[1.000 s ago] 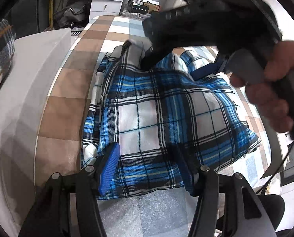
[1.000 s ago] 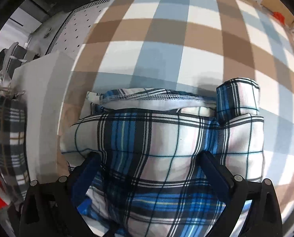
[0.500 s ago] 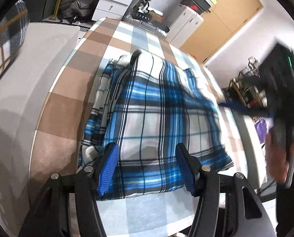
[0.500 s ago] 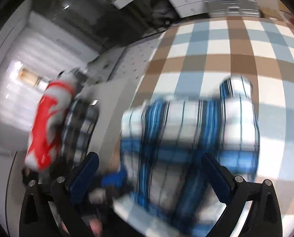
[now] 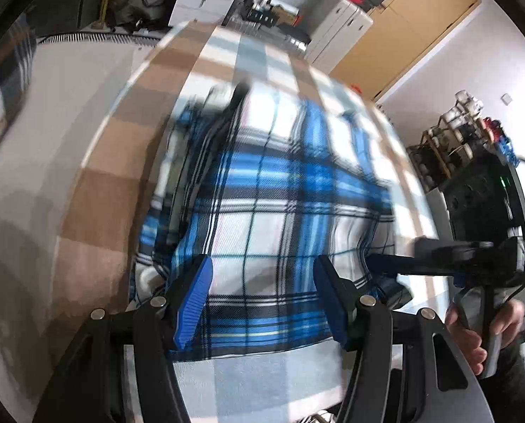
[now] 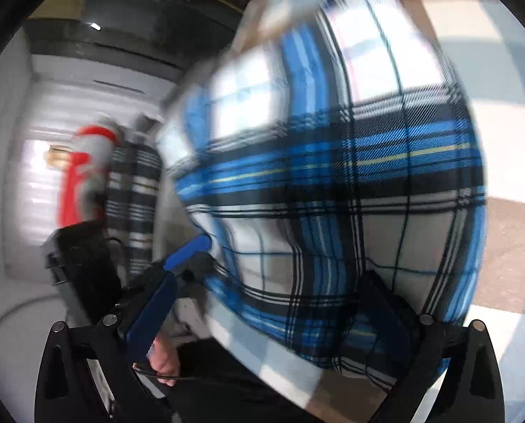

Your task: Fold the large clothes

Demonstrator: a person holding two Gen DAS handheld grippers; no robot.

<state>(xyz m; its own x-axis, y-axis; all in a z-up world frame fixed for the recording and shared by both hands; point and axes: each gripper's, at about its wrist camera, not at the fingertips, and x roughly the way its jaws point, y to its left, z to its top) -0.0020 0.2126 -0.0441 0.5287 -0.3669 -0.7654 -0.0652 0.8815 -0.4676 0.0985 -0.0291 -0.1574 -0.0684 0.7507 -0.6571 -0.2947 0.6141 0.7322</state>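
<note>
Your left gripper (image 5: 262,299) hangs over the near hem of the blue plaid shirt (image 5: 280,204), jaws apart and clamping nothing, the cloth lying flat beneath and ahead of its fingers. Your right gripper (image 6: 262,303) comes in from the shirt's right edge, jaws spread wide; the blurred cloth fills the gap, yet no pinch shows. The shirt sits as a compact rectangle on the checked tablecloth (image 5: 100,211), sides apparently tucked in. You look nearly done: perhaps one last fold or squaring-up remains.
</note>
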